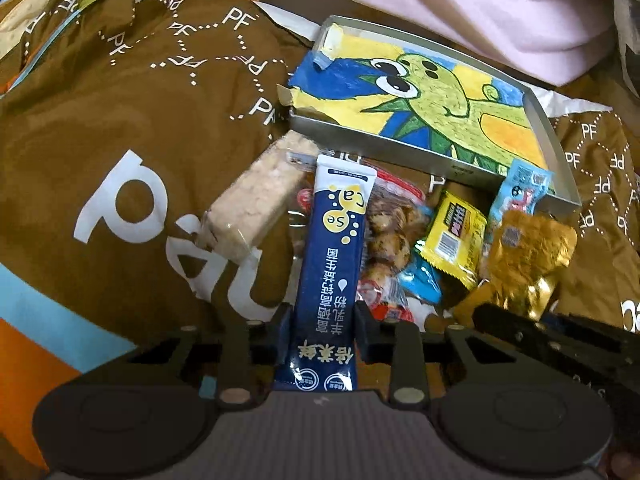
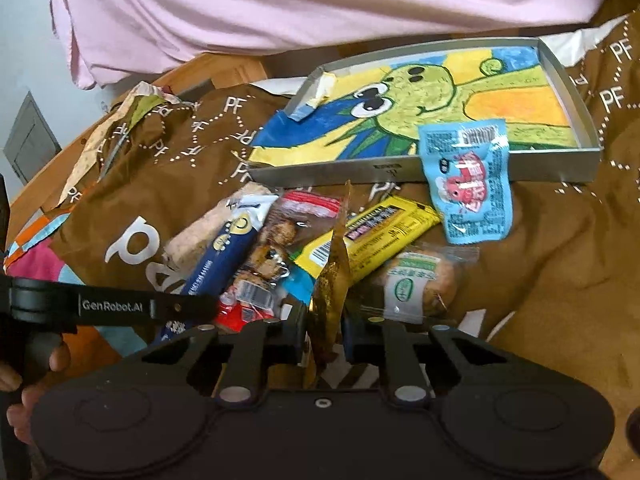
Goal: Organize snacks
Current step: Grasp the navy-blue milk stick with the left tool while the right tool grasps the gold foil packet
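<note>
Between left claw (image 1: 322,330) tips, long navy sachet (image 1: 330,264), yellow bubbles.

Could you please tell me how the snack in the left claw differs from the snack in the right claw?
The left claw holds a long, flat navy stick sachet with printed text. The right claw holds a crinkled gold foil packet, shorter and seen edge-on. Both are clamped upright above the snack pile.

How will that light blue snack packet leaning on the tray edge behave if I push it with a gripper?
The light blue packet looks thin, crinkled and probably light, so it will likely slide or flip rather than resist. It leans loosely against the tray wall, so a nudge may tip it flat. Its glossy film could be slippery in a pinch.
</note>
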Demonstrator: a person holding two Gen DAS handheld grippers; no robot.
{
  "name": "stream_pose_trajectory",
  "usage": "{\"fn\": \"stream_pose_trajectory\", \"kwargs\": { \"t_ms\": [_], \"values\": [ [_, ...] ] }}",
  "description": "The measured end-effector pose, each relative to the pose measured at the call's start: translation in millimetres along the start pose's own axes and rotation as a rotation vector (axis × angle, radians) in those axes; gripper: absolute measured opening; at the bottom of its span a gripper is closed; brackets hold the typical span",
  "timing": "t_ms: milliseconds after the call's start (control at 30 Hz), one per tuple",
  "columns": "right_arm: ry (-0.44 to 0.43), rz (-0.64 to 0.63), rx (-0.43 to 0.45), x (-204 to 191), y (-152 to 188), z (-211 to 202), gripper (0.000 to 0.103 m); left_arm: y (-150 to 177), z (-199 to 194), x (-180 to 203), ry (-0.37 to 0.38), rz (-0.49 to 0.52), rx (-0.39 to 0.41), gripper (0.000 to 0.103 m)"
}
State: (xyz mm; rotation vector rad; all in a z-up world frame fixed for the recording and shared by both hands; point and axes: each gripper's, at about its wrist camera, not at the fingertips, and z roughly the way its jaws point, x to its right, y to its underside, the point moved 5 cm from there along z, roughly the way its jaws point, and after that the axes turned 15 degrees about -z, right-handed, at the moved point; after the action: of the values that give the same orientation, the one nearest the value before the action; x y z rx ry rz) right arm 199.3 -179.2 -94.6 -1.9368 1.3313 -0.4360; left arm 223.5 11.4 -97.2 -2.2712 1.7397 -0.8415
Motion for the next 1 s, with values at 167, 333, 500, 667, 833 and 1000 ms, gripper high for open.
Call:
{"fn": "stream_pose_trajectory", "kwargs": {
  "t_ms": [167,333,500,667,833,1000],
  "values": [
    [0.004,-0.022,0.014,-4,-3,-1,0.019,-1,-3,-3,0.019,-0.033,-0.007,0.035],
    [0.004,-0.028,0.023,-6,-5,-1,0.019,1,-6,1,0.032,-0.018,0.004,0.034],
    [-0.002,-0.035,0.038,-6,-6,-3,0.019,2,-9,7,0.028,0.016,0.025,0.034],
    [-0.008,-0.038,0.048,-7,-8,-4,0.019,2,-11,9,0.03,0.019,0.034,0.034],
    [-0.01,-0.043,0.067,-8,-10,-7,0.019,1,-16,8,0.027,0.02,0.058,0.034],
    [-0.01,-0.044,0.068,-8,-10,-6,0.019,1,-21,10,0.031,0.024,0.083,0.034]
  ]
}}
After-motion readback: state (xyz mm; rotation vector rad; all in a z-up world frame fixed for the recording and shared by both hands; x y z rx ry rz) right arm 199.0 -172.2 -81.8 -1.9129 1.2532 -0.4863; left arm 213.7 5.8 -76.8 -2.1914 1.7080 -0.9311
